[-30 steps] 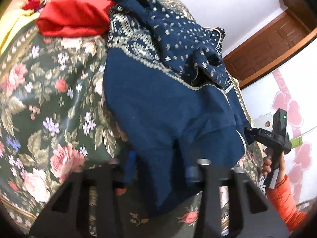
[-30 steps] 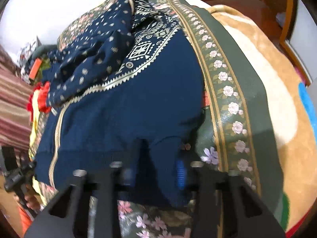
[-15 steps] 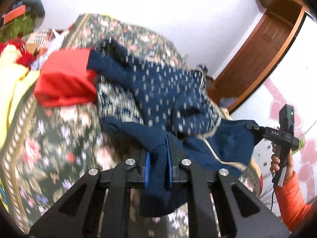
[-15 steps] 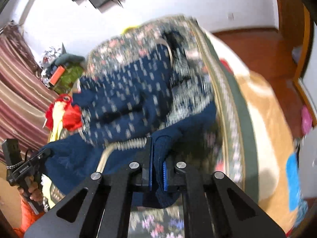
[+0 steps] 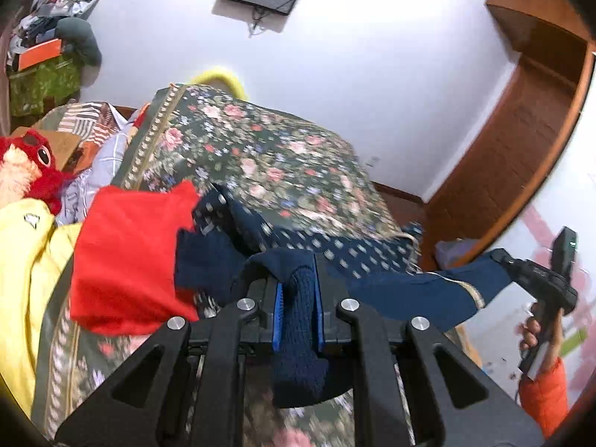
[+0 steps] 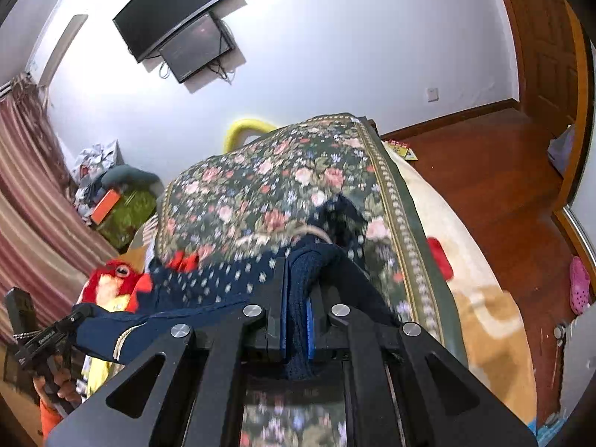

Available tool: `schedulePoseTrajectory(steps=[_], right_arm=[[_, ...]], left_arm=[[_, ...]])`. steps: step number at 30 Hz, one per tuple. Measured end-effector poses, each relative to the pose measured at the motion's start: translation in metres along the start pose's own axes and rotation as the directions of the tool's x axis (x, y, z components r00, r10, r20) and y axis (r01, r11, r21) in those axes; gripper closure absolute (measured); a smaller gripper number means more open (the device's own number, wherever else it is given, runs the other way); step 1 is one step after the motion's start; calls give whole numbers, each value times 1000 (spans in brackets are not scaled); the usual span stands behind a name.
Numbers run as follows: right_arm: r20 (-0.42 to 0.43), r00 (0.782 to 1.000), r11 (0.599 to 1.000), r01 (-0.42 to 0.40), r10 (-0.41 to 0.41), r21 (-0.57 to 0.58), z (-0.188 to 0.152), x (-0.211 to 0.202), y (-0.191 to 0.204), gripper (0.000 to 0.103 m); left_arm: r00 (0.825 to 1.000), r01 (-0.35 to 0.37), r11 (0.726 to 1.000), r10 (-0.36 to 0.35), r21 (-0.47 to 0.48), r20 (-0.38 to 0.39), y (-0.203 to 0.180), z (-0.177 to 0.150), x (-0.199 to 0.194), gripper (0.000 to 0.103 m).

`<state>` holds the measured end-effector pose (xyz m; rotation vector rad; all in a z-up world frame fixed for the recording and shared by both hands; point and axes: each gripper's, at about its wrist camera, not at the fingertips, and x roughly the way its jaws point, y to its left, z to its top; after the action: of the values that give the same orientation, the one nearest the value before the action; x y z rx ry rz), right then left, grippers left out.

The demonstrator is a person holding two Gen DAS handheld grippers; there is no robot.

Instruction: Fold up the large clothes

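Observation:
A navy knitted sweater (image 5: 409,290) with white dots and a cream trim hangs lifted above the floral bedspread (image 5: 260,156). My left gripper (image 5: 298,313) is shut on a fold of its navy hem, which bulges between the blue pads. My right gripper (image 6: 296,320) is shut on the other hem corner of the navy sweater (image 6: 223,279). The hem stretches between the two grippers. The right gripper (image 5: 536,279) shows in the left wrist view, held by a hand in an orange sleeve. The sweater's upper part still trails on the bed.
A folded red garment (image 5: 130,257) lies on the bed to the left, beside a yellow garment (image 5: 26,279) and a red plush toy (image 5: 33,164). A clutter pile (image 6: 111,197) stands by the curtain. Wooden floor (image 6: 484,193) and a door lie to the right.
Both grippers closed on the sweater's hem and rose, lifting it off the bed. The views tilted up, so the wall and the screens came into sight.

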<state>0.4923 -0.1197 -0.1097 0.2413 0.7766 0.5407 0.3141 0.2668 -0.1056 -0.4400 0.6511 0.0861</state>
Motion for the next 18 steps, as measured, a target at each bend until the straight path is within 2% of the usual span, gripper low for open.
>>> schedulePoseTrajectory(steps=[4, 12, 15, 18], right_arm=[[-25, 999, 999, 39, -39, -6, 12, 40, 0, 97], [-143, 985, 993, 105, -98, 44, 5, 113, -31, 97], [-187, 975, 992, 127, -119, 28, -2, 130, -40, 97], [-233, 966, 993, 117, -114, -1, -8, 142, -43, 96]], left_arm=[[995, -90, 996, 91, 24, -36, 7, 14, 44, 90], [973, -198, 979, 202, 44, -115, 30, 16, 122, 90], [958, -251, 959, 266, 133, -111, 25, 9, 141, 88], [935, -302, 919, 338, 253, -110, 16, -4, 155, 85]])
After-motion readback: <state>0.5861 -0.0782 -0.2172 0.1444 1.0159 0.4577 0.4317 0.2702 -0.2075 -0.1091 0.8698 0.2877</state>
